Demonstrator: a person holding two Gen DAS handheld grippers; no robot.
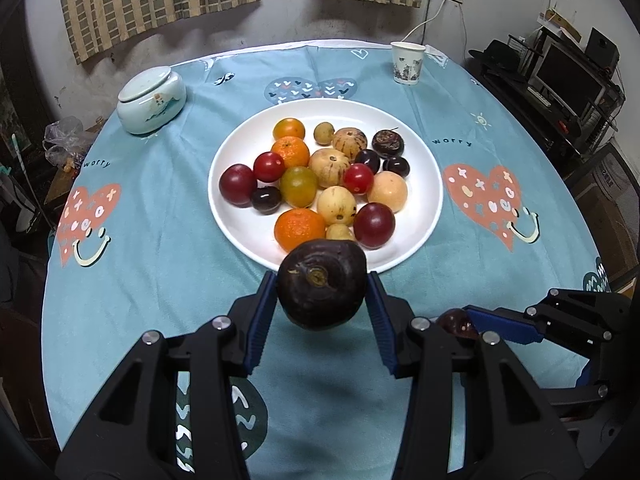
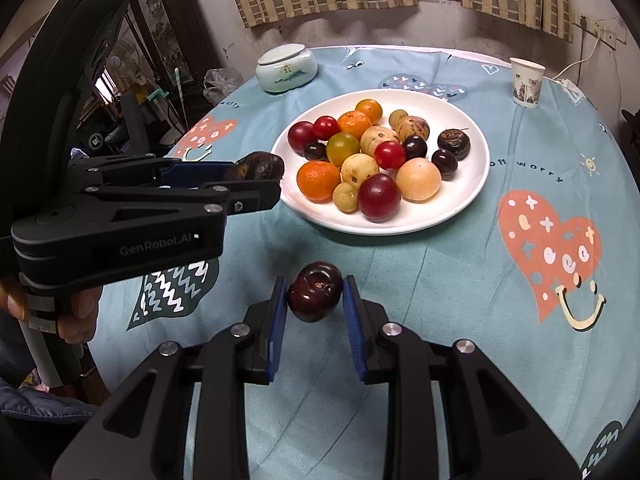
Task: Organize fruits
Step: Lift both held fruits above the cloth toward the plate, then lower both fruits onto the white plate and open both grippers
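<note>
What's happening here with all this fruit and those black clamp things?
A person is sorting fruit with two hand-held grippers. The left gripper holds a dark brown water chestnut between its fingers, just short of the white plate. The right gripper holds a dark red plum above the blue tablecloth. The plate is already piled with oranges, plums and yellow fruit.

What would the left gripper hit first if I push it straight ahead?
Probably the plate: the left gripper, shut on a water chestnut, points at its near rim, with a mandarin just behind. Height above the rim is unclear.
</note>
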